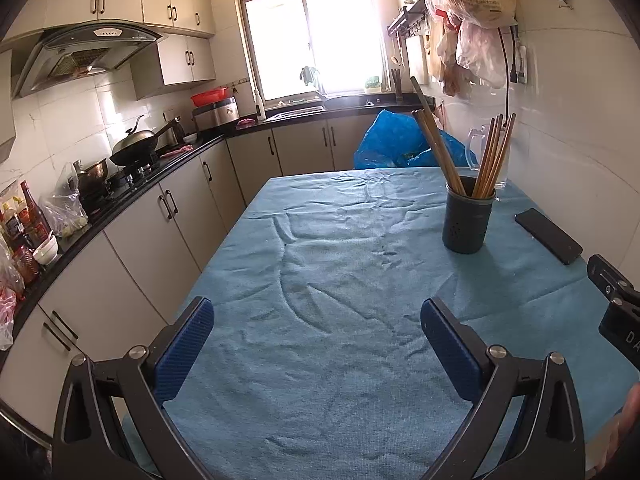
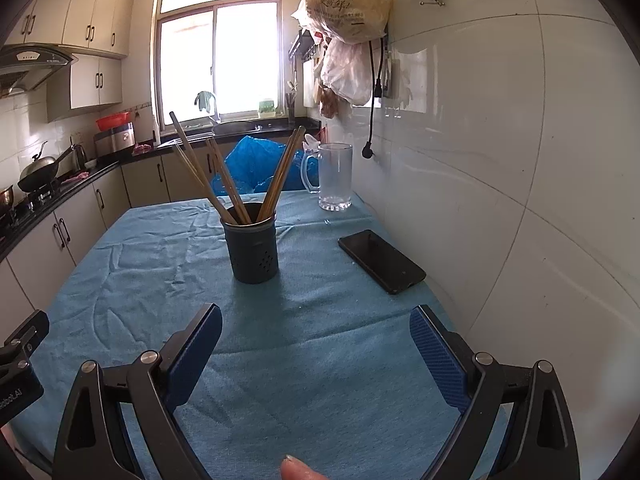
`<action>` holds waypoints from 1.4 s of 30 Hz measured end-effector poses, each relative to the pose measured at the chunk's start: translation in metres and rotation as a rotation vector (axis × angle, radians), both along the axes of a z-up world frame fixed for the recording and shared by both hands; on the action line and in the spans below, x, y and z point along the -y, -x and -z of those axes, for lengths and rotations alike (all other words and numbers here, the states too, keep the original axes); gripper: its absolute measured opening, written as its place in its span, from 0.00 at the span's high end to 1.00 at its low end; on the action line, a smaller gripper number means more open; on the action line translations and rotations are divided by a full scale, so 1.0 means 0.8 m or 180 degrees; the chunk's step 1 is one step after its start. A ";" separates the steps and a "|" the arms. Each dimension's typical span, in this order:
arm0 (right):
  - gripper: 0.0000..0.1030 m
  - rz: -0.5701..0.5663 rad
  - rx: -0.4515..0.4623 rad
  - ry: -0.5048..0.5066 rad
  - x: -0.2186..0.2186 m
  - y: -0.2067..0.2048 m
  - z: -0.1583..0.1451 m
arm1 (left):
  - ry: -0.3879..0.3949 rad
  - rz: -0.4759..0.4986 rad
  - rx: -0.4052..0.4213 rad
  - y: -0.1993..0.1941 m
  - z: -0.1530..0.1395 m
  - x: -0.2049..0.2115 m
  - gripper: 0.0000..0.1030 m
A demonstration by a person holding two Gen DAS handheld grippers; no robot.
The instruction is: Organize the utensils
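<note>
Left gripper (image 1: 316, 320) and right gripper (image 2: 316, 328): jaws spread wide, empty. Holder (image 2: 254, 248) with chopsticks (image 2: 280, 172) stands on table (image 2: 320, 380); phone (image 2: 382, 261) at its 3 o'clock.

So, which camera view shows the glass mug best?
The right wrist view: the glass mug stands whole and unblocked beside the wall, handle visible. In the left wrist view, the chopsticks and their dark holder hide most of it.

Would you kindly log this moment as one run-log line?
left gripper: open, empty | right gripper: open, empty | chopsticks: in holder | tablecloth: no loose utensils
</note>
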State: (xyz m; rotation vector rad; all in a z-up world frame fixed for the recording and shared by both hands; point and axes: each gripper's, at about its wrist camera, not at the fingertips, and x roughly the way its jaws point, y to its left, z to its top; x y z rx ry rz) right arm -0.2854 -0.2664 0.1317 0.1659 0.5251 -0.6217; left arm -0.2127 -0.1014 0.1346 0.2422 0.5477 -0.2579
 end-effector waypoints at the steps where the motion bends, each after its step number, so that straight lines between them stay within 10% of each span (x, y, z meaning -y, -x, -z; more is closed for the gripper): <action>1: 0.06 -0.0005 -0.0012 0.0004 -0.001 -0.001 0.001 | -0.0009 0.0005 -0.0006 -0.001 0.001 0.001 0.00; 42: 0.06 -0.0084 -0.0255 -0.0085 -0.003 -0.024 0.024 | -0.0065 0.0010 -0.0171 -0.018 0.023 0.004 0.00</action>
